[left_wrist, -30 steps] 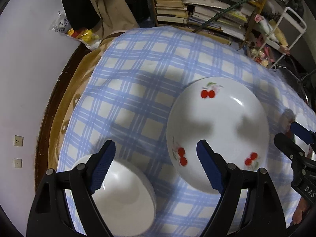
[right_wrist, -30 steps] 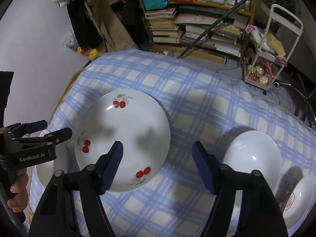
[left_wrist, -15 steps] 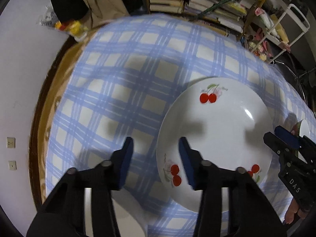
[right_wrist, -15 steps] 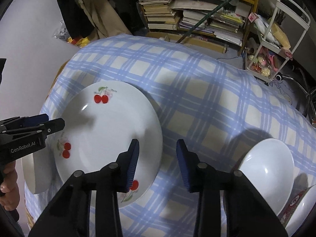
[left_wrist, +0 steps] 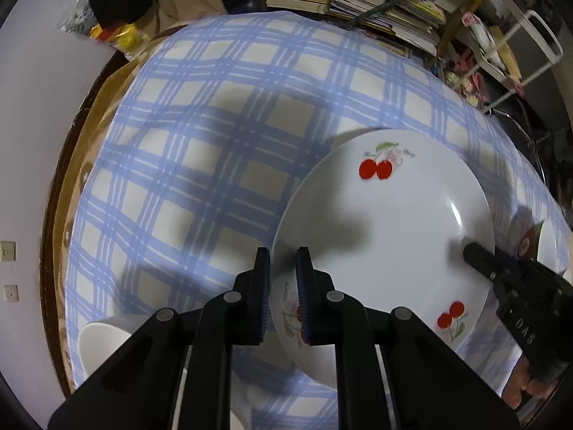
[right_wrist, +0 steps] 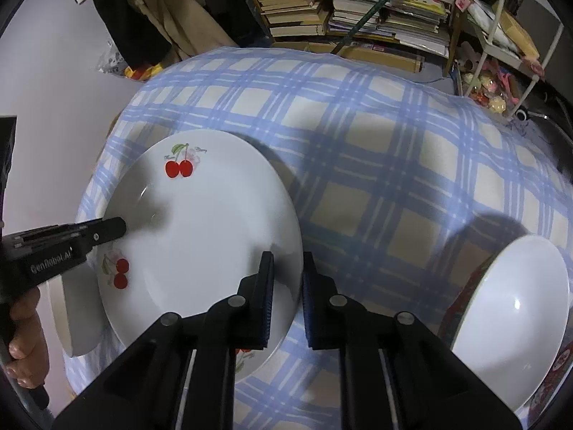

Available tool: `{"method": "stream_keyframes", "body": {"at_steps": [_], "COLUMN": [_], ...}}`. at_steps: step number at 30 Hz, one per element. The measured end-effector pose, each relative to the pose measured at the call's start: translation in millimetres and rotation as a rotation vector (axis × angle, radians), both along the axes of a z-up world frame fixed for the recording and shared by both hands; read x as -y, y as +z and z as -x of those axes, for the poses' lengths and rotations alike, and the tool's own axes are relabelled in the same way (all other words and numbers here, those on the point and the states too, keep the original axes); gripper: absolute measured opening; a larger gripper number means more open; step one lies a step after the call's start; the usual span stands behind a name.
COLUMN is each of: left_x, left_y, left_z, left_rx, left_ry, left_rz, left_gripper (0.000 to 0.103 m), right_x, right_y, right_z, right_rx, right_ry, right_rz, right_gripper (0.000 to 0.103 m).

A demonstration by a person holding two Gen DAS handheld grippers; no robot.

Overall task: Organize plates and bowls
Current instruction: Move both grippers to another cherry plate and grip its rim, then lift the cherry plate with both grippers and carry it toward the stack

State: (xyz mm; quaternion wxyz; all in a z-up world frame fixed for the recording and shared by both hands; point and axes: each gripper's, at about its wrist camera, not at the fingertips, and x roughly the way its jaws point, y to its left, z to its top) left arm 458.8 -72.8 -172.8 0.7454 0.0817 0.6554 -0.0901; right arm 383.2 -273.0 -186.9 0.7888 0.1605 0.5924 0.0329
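Both tongs closing on the round white cherry-print ceramic plate [left_wrist: 386, 236]!
Left tongs [left_wrist: 283, 268] and right tongs [right_wrist: 288, 272] pinch opposite rims; next, a level lift.

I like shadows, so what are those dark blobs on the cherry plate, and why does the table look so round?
Left wrist view: the blob on the plate is a shadow, apparently from the left gripper closing on its rim. Right wrist view: another shadow falls near the cherries, and a small glare streak shines by the plate's edge. Both views: the fisheye lens bulges the checked tablecloth.
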Motion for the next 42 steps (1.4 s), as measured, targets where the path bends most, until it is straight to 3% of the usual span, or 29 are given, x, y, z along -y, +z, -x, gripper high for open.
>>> {"method": "stream_keyframes", "body": {"at_steps": [4, 20, 37, 42], "left_x": [1, -2, -15, -18], "left_y": [8, 56, 90, 93], "left_z": [5, 55, 142, 171], "left_rx": [0.008, 0.053, 0.078, 0.094], "left_ry": [0.001, -0.04, -0.054, -0.066], "left_rz": [0.009, 0.088, 0.146, 0.116], "left_gripper": [0.014, 0.014, 0.014, 0.015], "right_x": [7, 17, 12, 4], "right_y": [3, 41, 84, 90], "right_z": [4, 37, 116, 143], "right_rx": [-0.006, 0.029, 0.074, 0.078], "right_ry": [-0.045, -0.053, -0.025, -0.021], "right_rz": [-0.036, -0.061, -0.033, -0.014], "right_gripper": [0.015, 0.015, 0.015, 0.015]}}
